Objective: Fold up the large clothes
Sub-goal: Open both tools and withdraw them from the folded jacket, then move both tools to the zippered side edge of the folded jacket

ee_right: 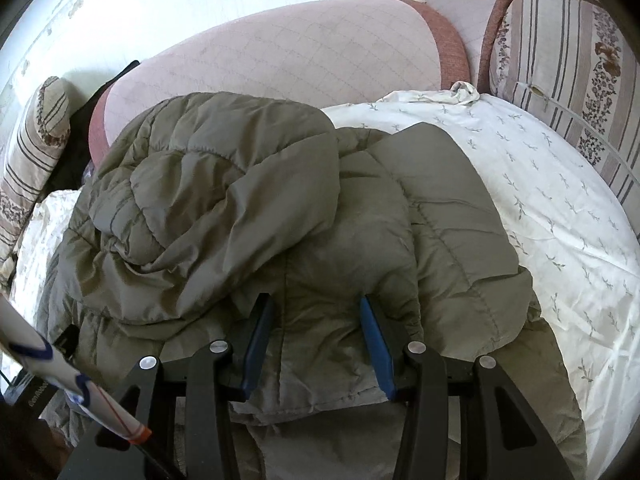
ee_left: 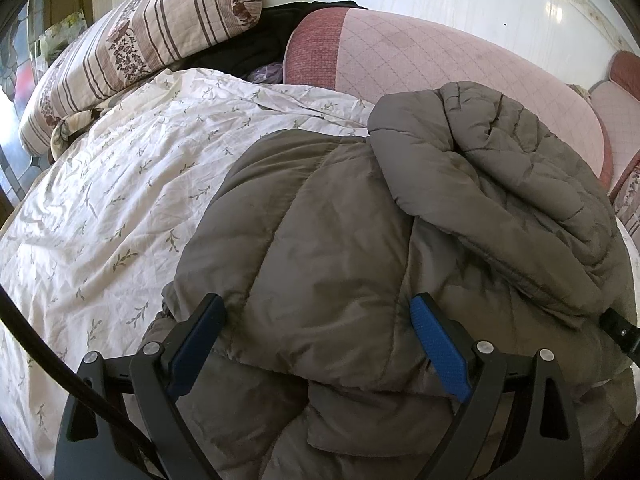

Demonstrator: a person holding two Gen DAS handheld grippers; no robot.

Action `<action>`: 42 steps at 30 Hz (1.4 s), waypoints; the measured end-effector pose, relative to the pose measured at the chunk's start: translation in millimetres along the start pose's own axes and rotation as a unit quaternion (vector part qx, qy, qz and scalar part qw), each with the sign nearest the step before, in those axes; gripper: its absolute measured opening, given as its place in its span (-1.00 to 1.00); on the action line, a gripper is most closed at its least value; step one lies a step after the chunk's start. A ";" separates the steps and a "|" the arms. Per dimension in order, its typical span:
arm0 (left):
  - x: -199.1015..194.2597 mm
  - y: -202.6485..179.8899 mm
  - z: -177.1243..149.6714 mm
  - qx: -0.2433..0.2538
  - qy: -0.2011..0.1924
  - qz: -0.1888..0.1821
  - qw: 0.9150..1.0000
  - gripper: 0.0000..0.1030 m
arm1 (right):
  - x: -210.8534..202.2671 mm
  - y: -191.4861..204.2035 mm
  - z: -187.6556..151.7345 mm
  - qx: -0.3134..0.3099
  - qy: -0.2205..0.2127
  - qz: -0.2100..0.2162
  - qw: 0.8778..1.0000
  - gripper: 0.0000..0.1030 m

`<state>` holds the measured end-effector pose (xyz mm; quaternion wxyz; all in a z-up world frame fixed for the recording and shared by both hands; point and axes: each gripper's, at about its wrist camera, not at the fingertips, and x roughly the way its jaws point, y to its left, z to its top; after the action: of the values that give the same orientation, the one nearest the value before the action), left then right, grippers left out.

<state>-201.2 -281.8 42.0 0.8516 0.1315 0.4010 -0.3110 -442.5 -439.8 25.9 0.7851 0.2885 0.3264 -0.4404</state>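
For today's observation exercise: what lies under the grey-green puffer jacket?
The puffer jacket lies on a white leaf-print sheet; whatever is beneath the jacket's middle is covered.

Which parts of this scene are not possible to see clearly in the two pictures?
- Left wrist view: the quilted jacket's near hem is cut off by the bottom edge and the left tool.
- Right wrist view: whether the right tool pinches the fabric; its fingertips sink into folds.
- Both views: the sleeves and zipper, buried under the bunched upper part.
- Left wrist view: the dark item behind the striped pillow, mostly covered.

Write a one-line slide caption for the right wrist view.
Right gripper straddling a fold of the olive quilted jacket on a leaf-print sheet, pink sofa back behind.
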 end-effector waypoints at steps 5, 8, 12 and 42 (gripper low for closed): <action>-9.3 -0.8 -1.6 -0.001 0.009 -0.009 1.000 0.82 | -11.2 2.7 -2.2 -0.001 -0.004 0.000 1.000 -0.05; -18.5 -2.2 -3.4 0.002 0.007 -0.011 1.000 0.82 | -20.4 3.4 -3.7 -0.003 -0.007 0.004 1.000 -0.05; -35.7 -3.7 -6.5 0.006 -0.001 -0.013 1.000 0.82 | -36.9 6.9 -7.8 -0.009 -0.013 0.012 1.000 -0.05; -216.3 117.5 -195.5 0.020 -0.038 0.011 0.999 0.82 | -177.9 -51.2 -212.5 -0.077 0.012 0.053 0.996 -0.05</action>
<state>-349.0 -6.8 78.5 0.8665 0.1410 0.3610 -0.3145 -613.5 -215.9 21.9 0.8231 0.2496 0.3528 -0.3684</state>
